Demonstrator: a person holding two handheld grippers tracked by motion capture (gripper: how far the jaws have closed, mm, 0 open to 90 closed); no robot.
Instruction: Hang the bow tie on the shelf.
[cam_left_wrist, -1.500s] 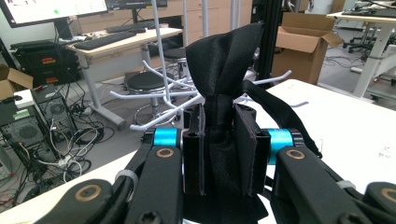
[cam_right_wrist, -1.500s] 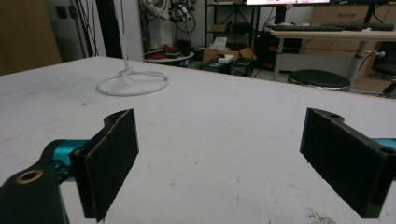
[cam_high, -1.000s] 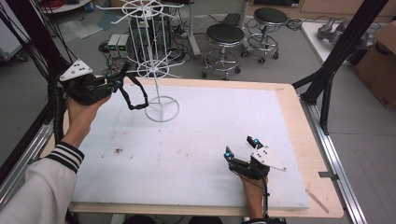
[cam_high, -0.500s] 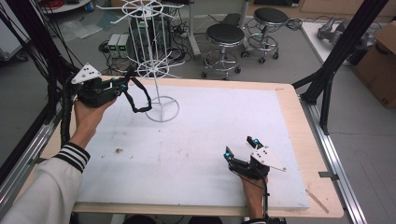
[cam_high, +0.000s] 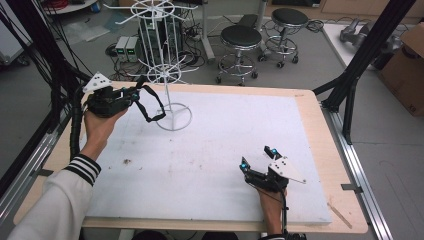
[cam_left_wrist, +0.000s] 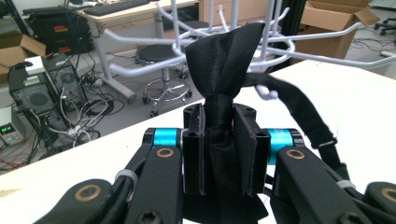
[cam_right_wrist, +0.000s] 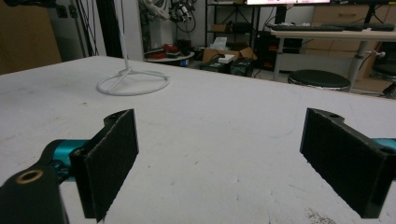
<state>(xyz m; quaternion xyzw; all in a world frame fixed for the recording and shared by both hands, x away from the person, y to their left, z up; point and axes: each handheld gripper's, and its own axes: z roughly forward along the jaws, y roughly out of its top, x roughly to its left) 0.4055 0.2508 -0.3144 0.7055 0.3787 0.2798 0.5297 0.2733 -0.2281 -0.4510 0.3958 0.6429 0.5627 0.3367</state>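
A black bow tie (cam_left_wrist: 224, 65) with a looped strap (cam_high: 150, 107) is pinched between the jaws of my left gripper (cam_left_wrist: 219, 116), which is shut on its knot. That gripper (cam_high: 131, 94) is held above the table's left rear, right beside the white wire display rack (cam_high: 166, 75). The strap (cam_left_wrist: 303, 107) passes by the tip of one lower rack arm (cam_left_wrist: 267, 94); I cannot tell whether it hangs on it. My right gripper (cam_high: 255, 157) rests low near the front right of the white mat, jaws wide open (cam_right_wrist: 219, 154) with nothing between them.
The rack's ring base (cam_right_wrist: 133, 84) stands on the white mat (cam_high: 225, 130) at the rear left. Beyond the table's far edge are round stools (cam_high: 241, 37), cables and computer boxes on the floor. Black frame posts (cam_high: 360, 65) rise at the right.
The left hand has carried the bow tie a little down and to the right, closer to the rack's pole. The right gripper has stayed put.
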